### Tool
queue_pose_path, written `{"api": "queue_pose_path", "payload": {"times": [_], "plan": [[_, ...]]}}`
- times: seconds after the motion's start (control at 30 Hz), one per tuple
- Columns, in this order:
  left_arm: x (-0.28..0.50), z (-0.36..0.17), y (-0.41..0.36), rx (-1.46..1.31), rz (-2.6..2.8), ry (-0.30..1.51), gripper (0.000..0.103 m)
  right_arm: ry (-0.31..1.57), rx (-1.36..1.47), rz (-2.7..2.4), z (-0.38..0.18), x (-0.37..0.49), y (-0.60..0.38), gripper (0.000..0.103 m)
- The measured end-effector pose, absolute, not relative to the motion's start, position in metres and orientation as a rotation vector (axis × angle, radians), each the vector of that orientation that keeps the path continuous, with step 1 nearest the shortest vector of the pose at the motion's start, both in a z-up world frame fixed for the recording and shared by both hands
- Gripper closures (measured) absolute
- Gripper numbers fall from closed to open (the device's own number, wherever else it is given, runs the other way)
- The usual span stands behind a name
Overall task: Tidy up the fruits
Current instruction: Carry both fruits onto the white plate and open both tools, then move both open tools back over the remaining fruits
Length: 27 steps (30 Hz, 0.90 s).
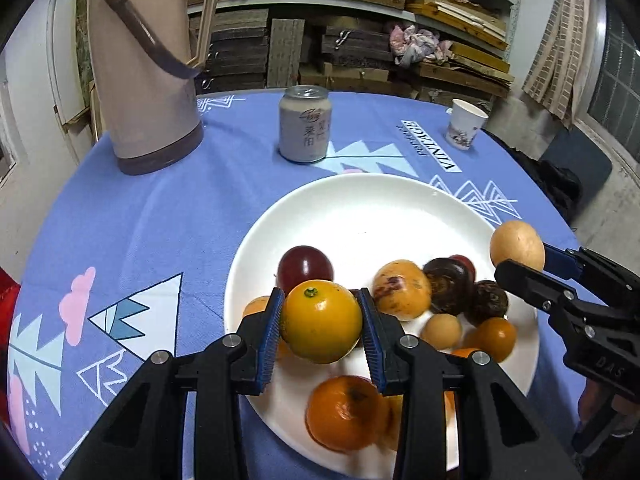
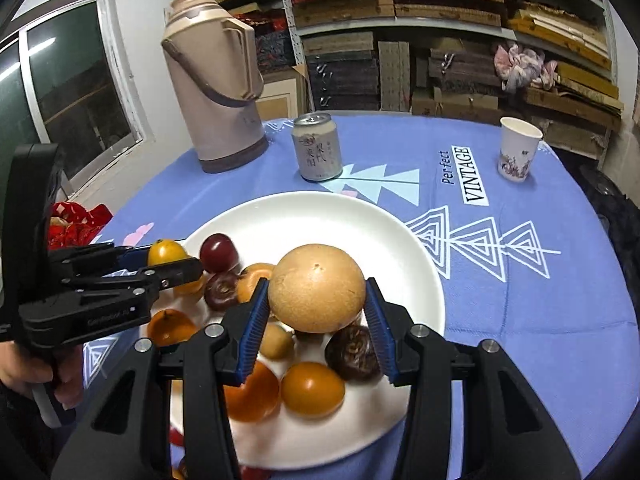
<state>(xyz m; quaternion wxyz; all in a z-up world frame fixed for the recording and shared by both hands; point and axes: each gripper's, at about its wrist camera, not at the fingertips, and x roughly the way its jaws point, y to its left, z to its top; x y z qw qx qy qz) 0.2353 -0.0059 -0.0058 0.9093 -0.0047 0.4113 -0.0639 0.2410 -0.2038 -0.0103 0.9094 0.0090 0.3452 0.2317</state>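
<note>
Holding an orange (image 1: 321, 321) in left gripper (image 1: 321, 326), tan fruit (image 2: 316, 288) in right gripper (image 2: 316, 312), plate (image 1: 360, 208) below both.

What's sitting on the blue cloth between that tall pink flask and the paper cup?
A drinks can stands upright between the flask and the paper cup, apart from both. The right wrist view shows it best.

One plate (image 1: 360, 208), can (image 1: 305, 124), cup (image 1: 464, 123), flask (image 1: 144, 68).
</note>
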Motion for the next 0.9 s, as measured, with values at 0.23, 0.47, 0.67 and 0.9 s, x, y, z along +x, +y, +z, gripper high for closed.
{"api": "queue_pose_path", "payload": {"times": [0.23,0.47,0.67,0.9], "plan": [[0.235,-0.008,-0.005,0.002,-0.116,0.826,0.066,0.724,0.076,0.421,-0.024,0.258,-0.21,0.056],[0.235,-0.009,-0.008,0.001,-0.125,0.819,0.046,0.715,0.113,0.432,-0.032,0.26,-0.217,0.047],[0.231,-0.005,-0.005,-0.034,-0.118,0.822,0.028,0.682,0.161,0.448,-0.025,0.252,-0.225,0.037],[0.223,-0.001,-0.01,0.01,-0.095,0.792,0.019,0.667,0.142,0.46,-0.021,0.242,-0.225,0.032]]}}
